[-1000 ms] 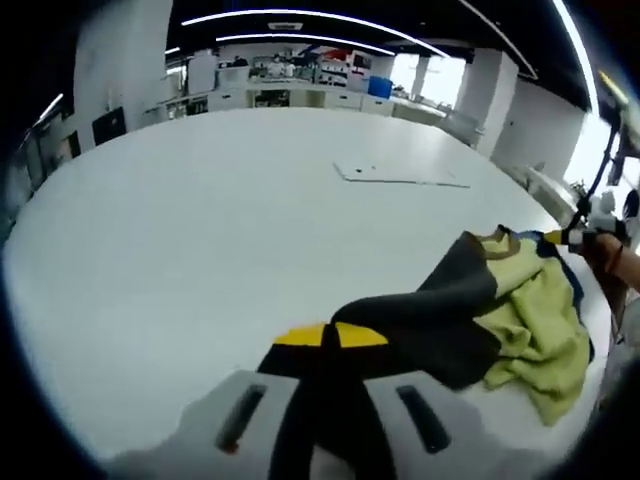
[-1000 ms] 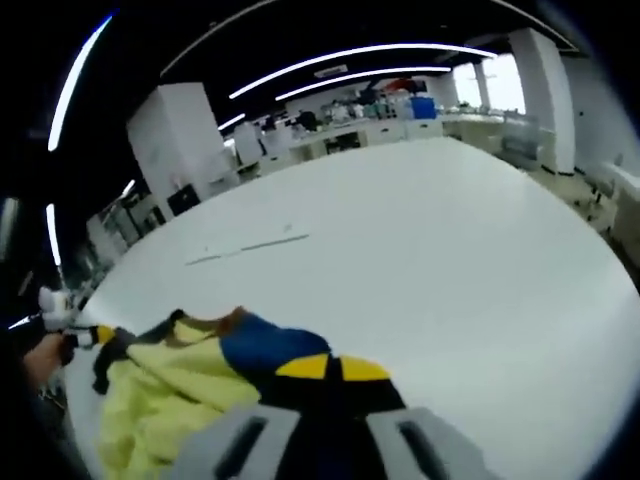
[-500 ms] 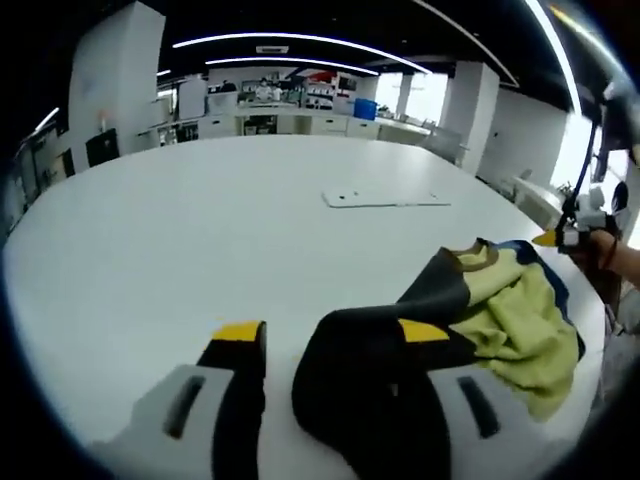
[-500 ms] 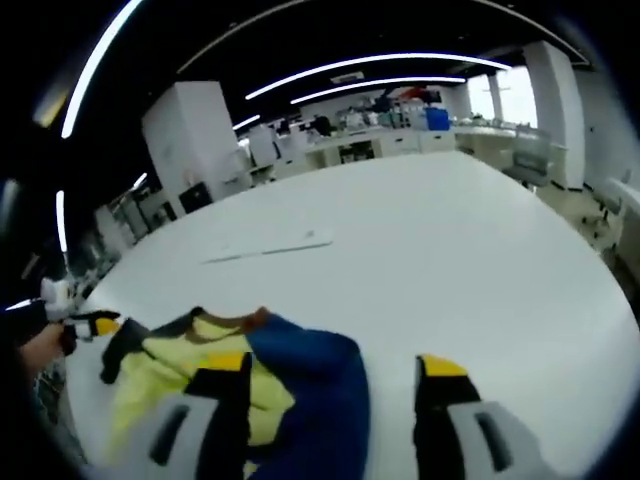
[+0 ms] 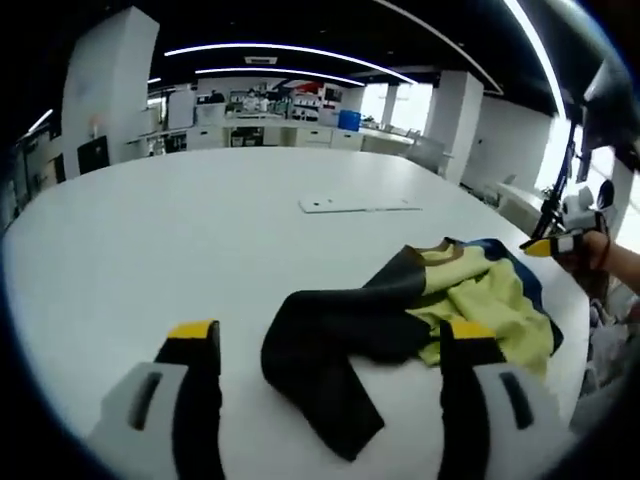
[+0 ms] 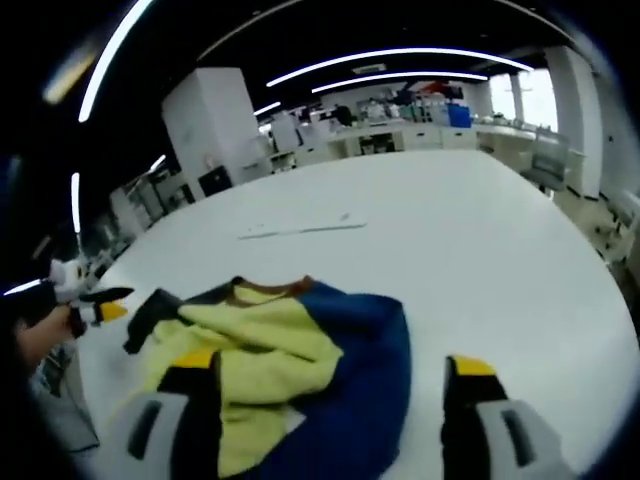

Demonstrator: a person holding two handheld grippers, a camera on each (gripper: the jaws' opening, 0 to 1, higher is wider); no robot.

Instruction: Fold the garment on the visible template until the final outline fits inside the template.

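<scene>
Jaws of both grippers now stand wide apart and hold nothing, where a second ago each was clamped on cloth. Released, the garment (image 5: 420, 310) lies crumpled on the white tabletop (image 5: 180, 240), black sleeve toward the left gripper (image 5: 325, 345), blue and yellow folds before the right gripper (image 6: 330, 375). A flat white template (image 5: 360, 205) lies well apart, farther back.

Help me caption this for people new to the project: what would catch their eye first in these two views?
The crumpled garment stands out: black, yellow-green and blue cloth heaped on the big white table, near its edge. Both the left gripper and the right gripper hang open just short of it, yellow-tipped jaws wide apart. Farther off on the table lies a flat white sheet, apart from the garment.
</scene>
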